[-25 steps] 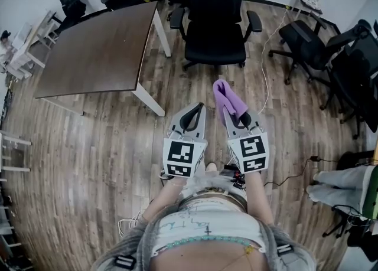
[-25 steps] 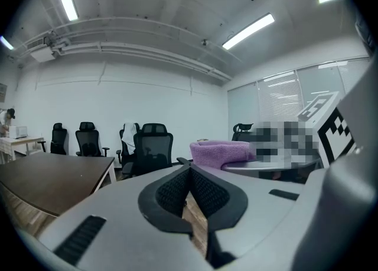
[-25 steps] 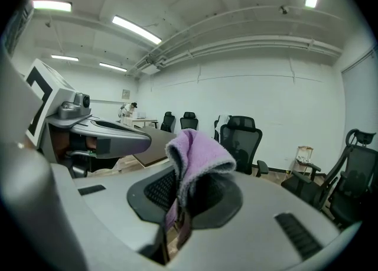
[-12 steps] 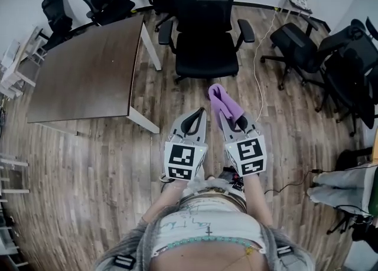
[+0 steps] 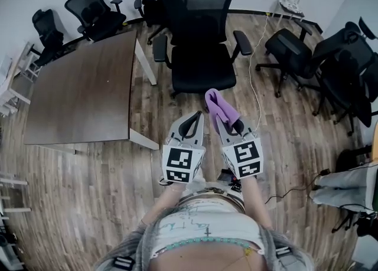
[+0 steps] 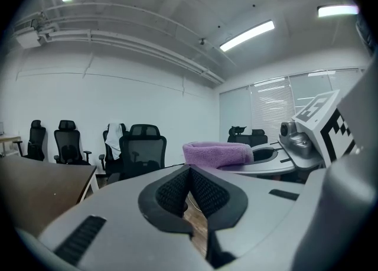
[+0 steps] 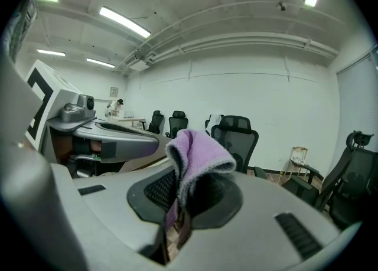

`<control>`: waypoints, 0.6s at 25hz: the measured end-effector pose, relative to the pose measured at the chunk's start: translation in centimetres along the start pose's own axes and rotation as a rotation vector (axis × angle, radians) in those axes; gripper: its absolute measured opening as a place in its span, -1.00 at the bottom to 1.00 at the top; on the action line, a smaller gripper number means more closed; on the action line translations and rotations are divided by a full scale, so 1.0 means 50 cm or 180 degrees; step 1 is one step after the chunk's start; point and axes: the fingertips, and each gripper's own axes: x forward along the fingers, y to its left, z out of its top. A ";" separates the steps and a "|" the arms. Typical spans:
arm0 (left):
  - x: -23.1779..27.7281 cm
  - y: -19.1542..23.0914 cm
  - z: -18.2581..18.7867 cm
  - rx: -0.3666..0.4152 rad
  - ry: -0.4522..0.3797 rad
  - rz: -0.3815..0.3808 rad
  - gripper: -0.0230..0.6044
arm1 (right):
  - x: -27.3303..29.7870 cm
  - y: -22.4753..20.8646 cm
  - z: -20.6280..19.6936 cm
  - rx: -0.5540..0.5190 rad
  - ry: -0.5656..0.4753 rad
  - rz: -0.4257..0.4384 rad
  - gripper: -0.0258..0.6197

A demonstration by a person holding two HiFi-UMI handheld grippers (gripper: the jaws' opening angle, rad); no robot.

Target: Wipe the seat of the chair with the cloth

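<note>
A black mesh office chair (image 5: 201, 39) stands ahead of me, its seat (image 5: 202, 73) bare. My right gripper (image 5: 229, 123) is shut on a folded purple cloth (image 5: 219, 105) that sticks out past its tips, just short of the seat's front edge. In the right gripper view the cloth (image 7: 196, 159) drapes over the closed jaws, with the chair (image 7: 236, 139) behind it. My left gripper (image 5: 190, 123) hangs beside it, shut with nothing in it. In the left gripper view the jaws (image 6: 189, 194) meet, and the cloth (image 6: 217, 154) shows to the right.
A brown table (image 5: 82, 90) with white legs stands to the left of the chair. Several other black chairs (image 5: 295, 54) crowd the right side and the back wall. A white cable (image 5: 254, 78) runs along the wooden floor right of the chair.
The chair has come closer in the head view. Both grippers have moved forward together, and the cloth now nears the seat's front edge.
</note>
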 end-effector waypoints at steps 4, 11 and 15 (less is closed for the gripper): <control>0.002 0.037 -0.004 0.0026 0.0017 -0.0011 -0.92 | 0.032 0.011 0.003 0.0032 0.0010 -0.0034 -0.77; 0.010 0.080 -0.010 -0.0024 0.0088 0.0029 -0.92 | 0.073 0.022 0.010 0.0056 0.0052 0.0006 -0.77; 0.041 0.081 -0.008 -0.0022 0.0083 0.0033 -0.92 | 0.092 -0.007 0.007 0.0087 0.0055 0.0010 -0.77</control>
